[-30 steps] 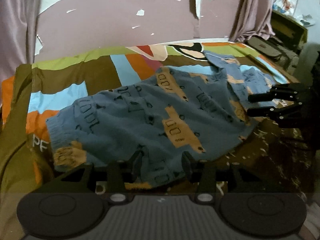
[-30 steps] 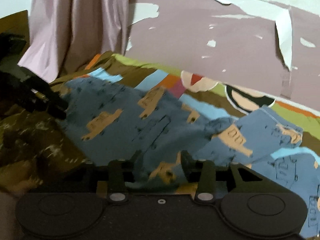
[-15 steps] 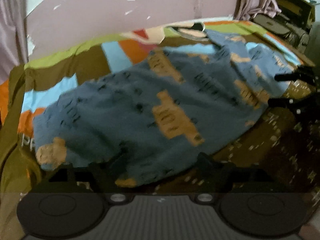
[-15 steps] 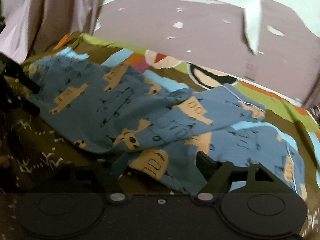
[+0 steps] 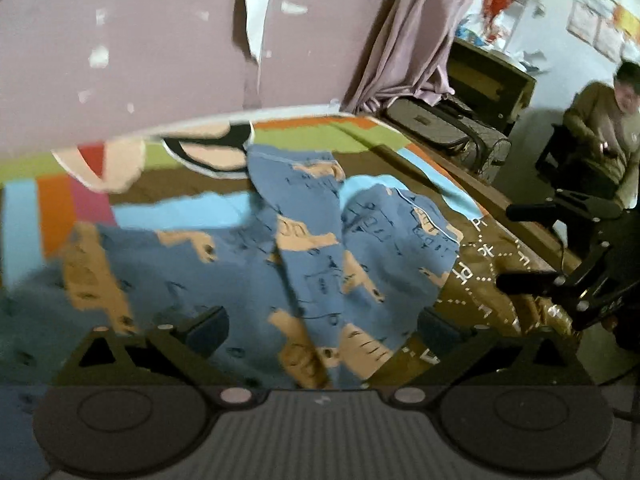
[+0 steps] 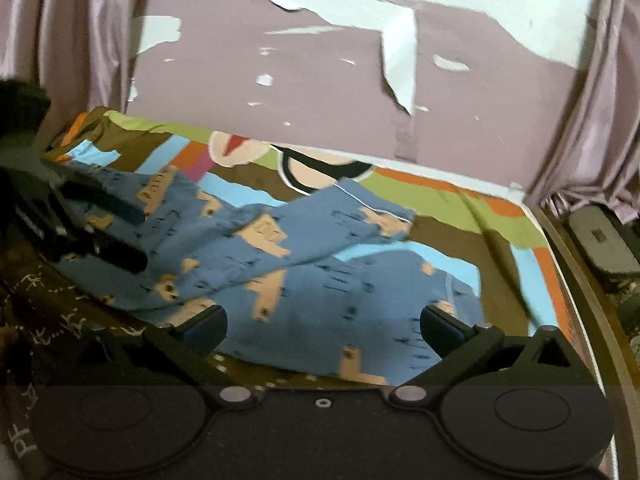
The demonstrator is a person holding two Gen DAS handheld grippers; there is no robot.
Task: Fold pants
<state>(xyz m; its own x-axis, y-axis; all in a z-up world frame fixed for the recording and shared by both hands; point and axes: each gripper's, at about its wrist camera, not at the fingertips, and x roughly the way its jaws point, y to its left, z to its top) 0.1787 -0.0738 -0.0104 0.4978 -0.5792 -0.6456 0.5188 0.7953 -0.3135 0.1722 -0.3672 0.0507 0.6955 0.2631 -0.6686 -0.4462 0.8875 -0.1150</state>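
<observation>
On the left, the left hand-held gripper (image 5: 322,322) stands with its jaws spread wide; they have just been opening, and the blue pants (image 5: 256,280) lie below and between the fingers without being pinched. The pants, printed with tan vehicle shapes, rest on the bed (image 5: 168,196), whose cover is a patchwork of brown, green, orange and light blue. By the look of it a first fold is done: one part of the garment seems to be laid over the rest toward the left, while further right two leg ends still fan apart, one reaching toward the wall (image 6: 360,208). So the pants probably remain to be squared up and folded again into a compact stack. The right hand-held gripper (image 6: 322,322) is likewise released, jaws just opened wide and empty, hovering over the near edge of the cloth. Behind the bed runs a mauve wall (image 6: 320,92) with peeling paint, with pale curtains (image 5: 416,40) at the sides. At far right of the left view, a person (image 5: 604,128) sits in a chair beside a dark bag (image 5: 444,132).
</observation>
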